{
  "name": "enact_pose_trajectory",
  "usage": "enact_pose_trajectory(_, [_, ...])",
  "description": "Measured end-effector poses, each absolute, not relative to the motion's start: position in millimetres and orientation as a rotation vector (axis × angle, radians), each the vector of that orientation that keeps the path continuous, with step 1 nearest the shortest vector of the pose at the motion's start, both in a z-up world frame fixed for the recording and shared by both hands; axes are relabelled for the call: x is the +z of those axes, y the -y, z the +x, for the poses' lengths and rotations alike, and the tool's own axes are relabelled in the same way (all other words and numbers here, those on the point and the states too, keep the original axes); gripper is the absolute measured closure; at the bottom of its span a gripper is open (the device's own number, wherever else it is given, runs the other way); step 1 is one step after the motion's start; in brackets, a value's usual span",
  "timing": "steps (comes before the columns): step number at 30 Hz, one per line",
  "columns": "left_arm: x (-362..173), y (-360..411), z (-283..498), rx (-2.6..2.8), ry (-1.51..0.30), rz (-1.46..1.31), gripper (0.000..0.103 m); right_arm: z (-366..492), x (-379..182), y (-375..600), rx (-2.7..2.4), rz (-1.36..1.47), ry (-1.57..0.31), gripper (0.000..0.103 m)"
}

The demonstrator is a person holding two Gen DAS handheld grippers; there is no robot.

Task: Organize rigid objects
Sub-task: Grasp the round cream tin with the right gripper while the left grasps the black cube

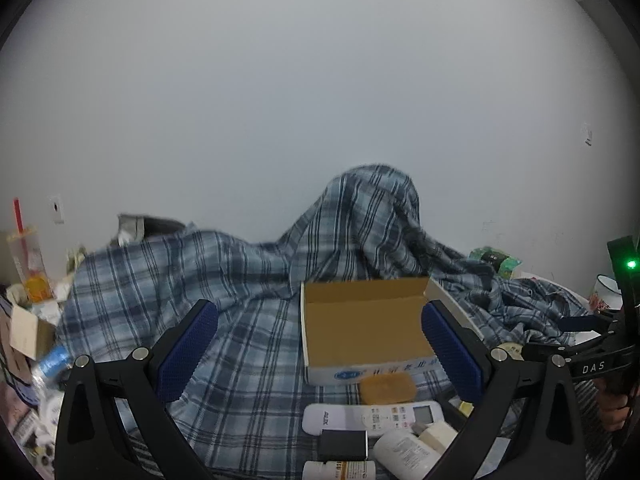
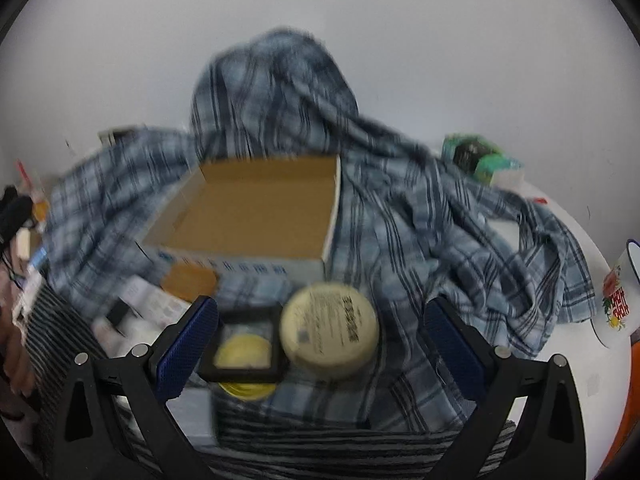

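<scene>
Grippers both spread wide and holding nothing: left gripper (image 1: 320,354) frames the open cardboard box (image 1: 362,322) just ahead on plaid cloth (image 1: 240,320), remote control (image 1: 374,416) nearer; right gripper (image 2: 320,352) has round cream jar (image 2: 329,330) between its fingers, not touching.

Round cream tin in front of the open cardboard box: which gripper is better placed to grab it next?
Probably the right. The right gripper is open with the round cream tin between its fingers, before the cardboard box. The left gripper faces the remote control instead.
</scene>
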State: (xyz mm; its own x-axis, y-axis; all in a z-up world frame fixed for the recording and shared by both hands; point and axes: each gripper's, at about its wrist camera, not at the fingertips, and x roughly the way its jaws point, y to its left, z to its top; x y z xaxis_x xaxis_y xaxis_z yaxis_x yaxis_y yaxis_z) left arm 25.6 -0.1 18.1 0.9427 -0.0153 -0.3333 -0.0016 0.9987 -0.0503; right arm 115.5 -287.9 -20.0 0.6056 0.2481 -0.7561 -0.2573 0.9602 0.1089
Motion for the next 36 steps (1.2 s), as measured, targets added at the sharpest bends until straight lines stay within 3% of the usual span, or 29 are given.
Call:
enact_pose_trajectory(4, [4.6, -7.4, 39.5, -0.007, -0.411, -0.077, 0.0, 132.9, -39.2, 288.4, 0.314, -0.016, -0.963, 0.001])
enact_pose_trajectory(15, [-3.3, -1.0, 42.2, 0.017, -0.403, -0.001, 0.0, 150.3, -75.5, 276.8, 0.31, -0.09, -1.067, 0.02])
enact_pose_trajectory(17, [-3.4, 4.3, 40.6, 0.035, -0.389, 0.036, 0.0, 149.5, -76.4, 277.1, 0.31, -0.087, -1.069, 0.029])
enact_pose_trajectory(19, [-2.1, 5.1, 39.4, 0.026, -0.39, 0.03, 0.0, 148.4, -75.9, 278.1, 0.292, -0.08, -1.061, 0.029])
enact_pose_trajectory(31, [15.7, -8.9, 39.2, -0.009, -0.488, -0.019, 0.0, 95.5, 13.2, 293.8, 0.281, -0.025, -0.722, 0.029])
enact_pose_trajectory(36, [-0.7, -0.9, 41.0, -0.059, -0.596, 0.038, 0.003, 84.2, 16.6, 280.1, 0.319, -0.008, -0.692, 0.029])
